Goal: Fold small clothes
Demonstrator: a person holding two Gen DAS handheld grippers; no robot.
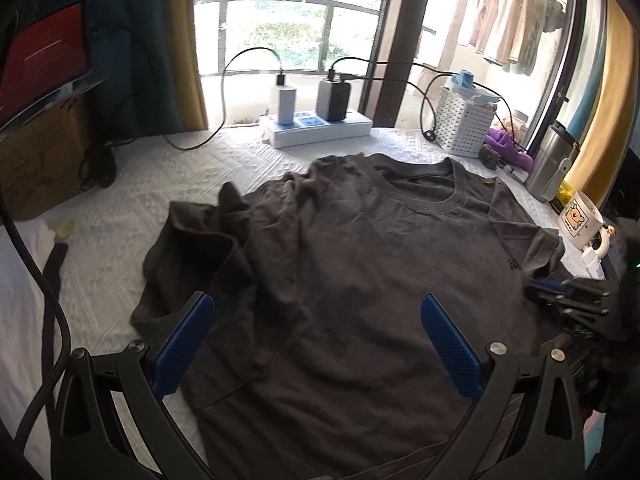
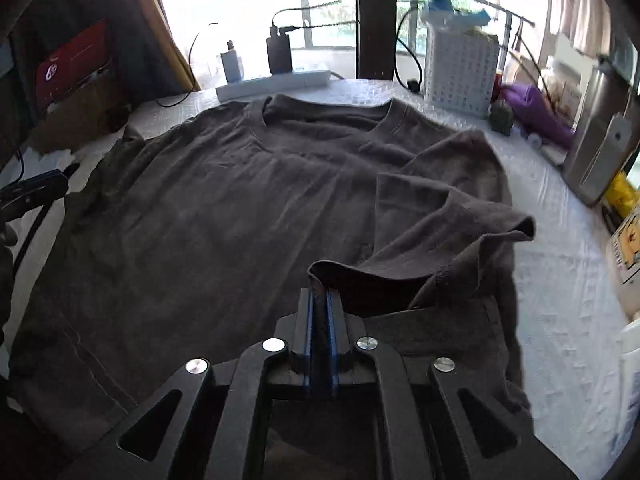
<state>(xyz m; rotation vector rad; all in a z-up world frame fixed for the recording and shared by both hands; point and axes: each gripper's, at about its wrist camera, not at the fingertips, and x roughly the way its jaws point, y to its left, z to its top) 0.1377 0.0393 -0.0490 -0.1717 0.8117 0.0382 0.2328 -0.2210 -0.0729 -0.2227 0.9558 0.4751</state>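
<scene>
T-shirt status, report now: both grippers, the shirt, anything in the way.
Left gripper open above the T-shirt, holding nothing. Right gripper shut on T-shirt sleeve edge, lifted. Shirt otherwise spread on the bed, unfolded. Mug and basket nearby, off the cloth.

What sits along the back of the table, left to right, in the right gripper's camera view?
Red screen → white charger → black charger → white basket → purple cloth → steel flask.

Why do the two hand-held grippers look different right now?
The left hand-held gripper is wide open over the t-shirt, holding nothing. The right hand-held gripper is shut, pinching the t-shirt's sleeve edge and lifting it. Both have blue pads on black frames.
</scene>
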